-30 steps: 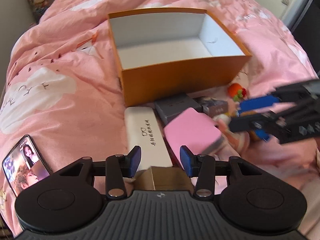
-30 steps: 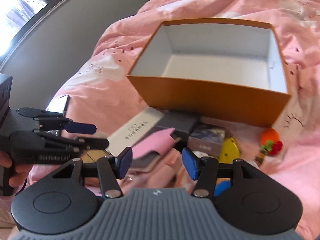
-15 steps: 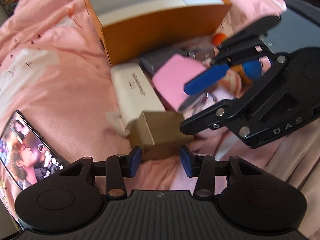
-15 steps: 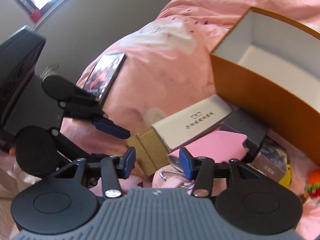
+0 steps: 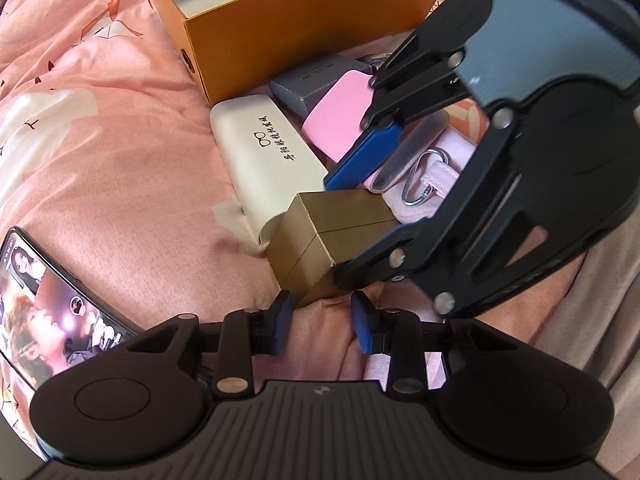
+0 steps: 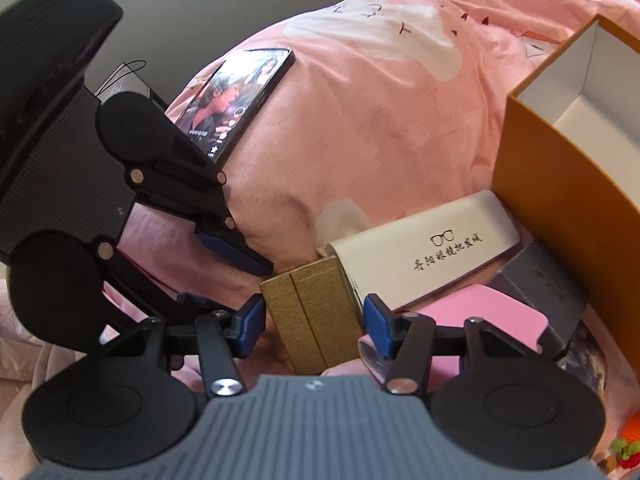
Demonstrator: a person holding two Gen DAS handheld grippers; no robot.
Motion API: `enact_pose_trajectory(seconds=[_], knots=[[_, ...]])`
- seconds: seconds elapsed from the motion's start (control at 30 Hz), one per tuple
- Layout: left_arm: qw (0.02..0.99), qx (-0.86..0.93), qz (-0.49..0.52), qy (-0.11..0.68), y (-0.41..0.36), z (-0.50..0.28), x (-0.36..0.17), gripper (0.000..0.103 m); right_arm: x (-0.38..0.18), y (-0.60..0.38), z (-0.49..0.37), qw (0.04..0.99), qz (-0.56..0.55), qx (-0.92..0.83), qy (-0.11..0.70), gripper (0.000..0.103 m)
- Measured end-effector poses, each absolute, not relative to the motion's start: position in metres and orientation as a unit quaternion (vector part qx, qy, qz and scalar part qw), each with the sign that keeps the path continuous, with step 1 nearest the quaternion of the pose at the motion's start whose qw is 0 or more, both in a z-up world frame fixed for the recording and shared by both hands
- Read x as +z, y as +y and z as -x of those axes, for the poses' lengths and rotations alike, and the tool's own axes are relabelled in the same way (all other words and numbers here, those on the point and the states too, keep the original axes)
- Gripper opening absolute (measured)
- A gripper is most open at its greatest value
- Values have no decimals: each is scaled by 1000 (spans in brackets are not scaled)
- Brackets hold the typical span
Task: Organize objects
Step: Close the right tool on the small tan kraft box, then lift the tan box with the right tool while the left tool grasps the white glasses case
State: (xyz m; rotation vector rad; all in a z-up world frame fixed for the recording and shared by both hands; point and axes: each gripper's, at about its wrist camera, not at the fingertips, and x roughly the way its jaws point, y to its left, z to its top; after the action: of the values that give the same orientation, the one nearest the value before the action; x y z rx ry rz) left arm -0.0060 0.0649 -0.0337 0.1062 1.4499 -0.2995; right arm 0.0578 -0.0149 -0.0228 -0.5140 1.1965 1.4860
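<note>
From the left wrist view we look down on the pink bedspread (image 5: 120, 152). Our left hand-held gripper (image 5: 322, 326) has its blue pads apart with nothing between them; the jaws have just been closing, and they sit just short of the near corner of the small gold box (image 5: 320, 236). That gold box lies at the end of the white glasses case (image 5: 264, 148), touching it. Our right hand-held gripper (image 5: 360, 216) comes in from the right, one blue finger above the gold box and one below it, pads not visibly pressing. Behind it we see a pink case (image 5: 340, 112), a grey box (image 5: 316, 80) and a pale pink pouch with a metal carabiner (image 5: 418, 182). The orange box (image 5: 304, 28) stands at the far end of this pile. A phone (image 5: 52, 304) lies on the bedspread at left, screen lit.

Over to the right wrist view: the right hand-held gripper's (image 6: 314, 322) jaws have just been opening, and the gold box (image 6: 316, 316) sits between its pads with a sliver of gap on each side. The left hand-held gripper (image 6: 236, 276) hangs beside the box at left, fingers parted. The glasses case (image 6: 428, 256) runs toward the orange box (image 6: 552, 208), whose white inside looks bare where we can see it.
</note>
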Motion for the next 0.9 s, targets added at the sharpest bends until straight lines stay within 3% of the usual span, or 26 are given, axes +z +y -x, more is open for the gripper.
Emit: enact_pose_trajectory(seconds=[0.33, 0.53, 0.9], knots=[[757, -133, -47, 638, 65, 4, -14, 43, -6, -26, -71, 561, 179, 625, 513, 52], [784, -109, -38, 610, 64, -10, 1, 60, 30, -50, -91, 614, 130, 601, 494, 51], [757, -70, -5, 650, 69, -65, -46, 66, 48, -96, -141, 722, 101, 495, 472, 50]])
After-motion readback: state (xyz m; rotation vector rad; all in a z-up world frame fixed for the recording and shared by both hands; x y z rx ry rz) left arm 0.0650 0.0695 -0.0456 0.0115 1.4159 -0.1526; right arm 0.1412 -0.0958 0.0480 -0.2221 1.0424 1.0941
